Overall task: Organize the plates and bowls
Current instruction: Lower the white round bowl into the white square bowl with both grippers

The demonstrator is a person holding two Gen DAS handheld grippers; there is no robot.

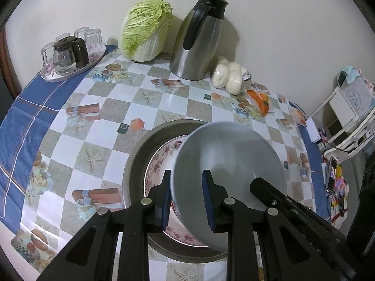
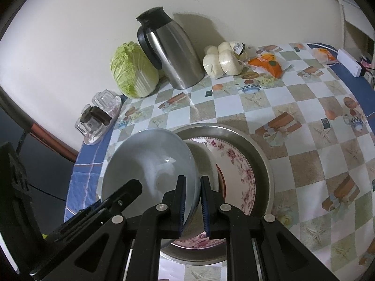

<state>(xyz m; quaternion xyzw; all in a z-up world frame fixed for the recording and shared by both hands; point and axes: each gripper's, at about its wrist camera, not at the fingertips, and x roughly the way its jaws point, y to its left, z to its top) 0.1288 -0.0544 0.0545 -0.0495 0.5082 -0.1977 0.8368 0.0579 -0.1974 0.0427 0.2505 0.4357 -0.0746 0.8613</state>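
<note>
A pale grey bowl (image 1: 229, 164) is held tilted above a floral-rimmed plate (image 1: 159, 164), which lies in a round metal tray (image 1: 138, 154). My left gripper (image 1: 186, 194) straddles the bowl's left rim, with a gap showing beside one pad. My right gripper (image 2: 191, 199) is shut on the bowl's (image 2: 150, 164) right rim, one finger inside and one outside. The plate (image 2: 239, 171) and the tray (image 2: 262, 149) lie below and to the right in the right wrist view. The other gripper shows at the edge of each view.
A steel thermos jug (image 1: 196, 44), a napa cabbage (image 1: 145, 30), bagged white buns (image 1: 228, 76) and an orange packet (image 1: 260, 100) stand along the wall. A tray of glasses with a small glass pot (image 1: 70, 53) sits at the far left. A white chair (image 1: 346, 107) stands off the right edge.
</note>
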